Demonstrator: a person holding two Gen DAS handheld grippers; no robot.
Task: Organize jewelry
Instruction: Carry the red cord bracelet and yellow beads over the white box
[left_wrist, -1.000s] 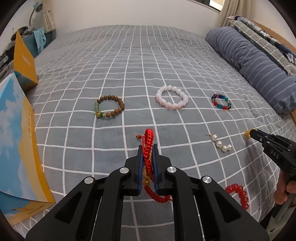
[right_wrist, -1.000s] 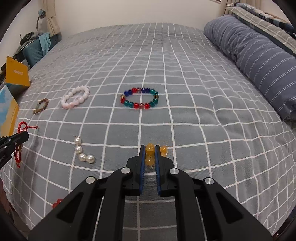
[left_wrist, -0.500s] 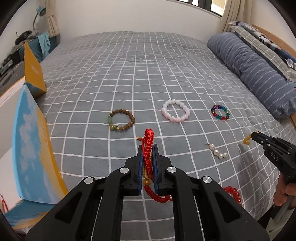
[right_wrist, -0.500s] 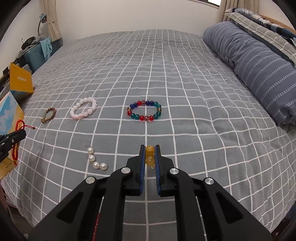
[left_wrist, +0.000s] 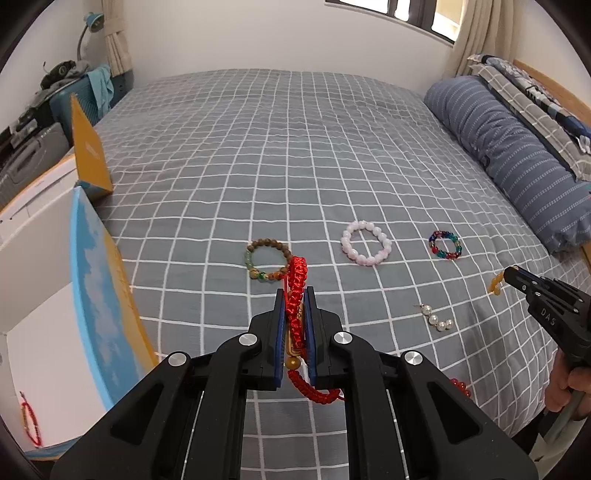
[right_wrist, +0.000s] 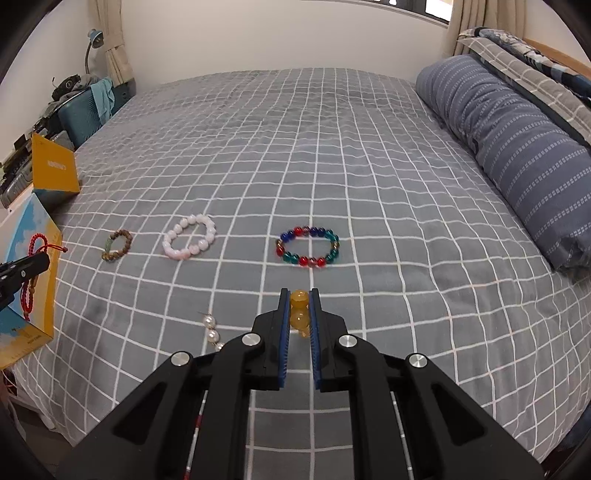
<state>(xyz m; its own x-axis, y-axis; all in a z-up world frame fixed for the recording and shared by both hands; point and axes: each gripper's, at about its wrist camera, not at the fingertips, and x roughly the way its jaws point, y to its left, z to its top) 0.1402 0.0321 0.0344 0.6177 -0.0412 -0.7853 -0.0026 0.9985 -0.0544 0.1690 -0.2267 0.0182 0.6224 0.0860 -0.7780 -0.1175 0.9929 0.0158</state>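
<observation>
Nearest you, your left gripper (left_wrist: 294, 314) is clamped on the red braided bracelet (left_wrist: 297, 280), its loose loop hanging below the jaws at lower centre of the left view. Your right gripper (right_wrist: 299, 314) is pinched tight on the amber bead piece (right_wrist: 298, 308), at lower centre of the right view. Both pieces are off the bed, so two items are in hand but neither is put away yet.

Just beyond, on the grey checked bedspread (left_wrist: 295, 166), a red bead bracelet (left_wrist: 460, 387) lies at lower right of the left view, partly hidden by the gripper, and a short string of pearls (left_wrist: 436, 319) lies right of centre. Further out sit three bracelets in a row across mid frame: the wooden bead bracelet (left_wrist: 267, 260), the pink bead bracelet (left_wrist: 365, 247) and the multicoloured bead bracelet (left_wrist: 445, 245). I judge all five are still to be collected, so you are early in the job.

At the left edge stands the open blue-and-yellow box (left_wrist: 99, 295). In its white interior, at lower left, one red cord bracelet (left_wrist: 29, 424) shows; the rest of the inside is out of frame. Beyond it, a yellow box (left_wrist: 88, 147) stands at upper left; I cannot tell what it holds.
</observation>
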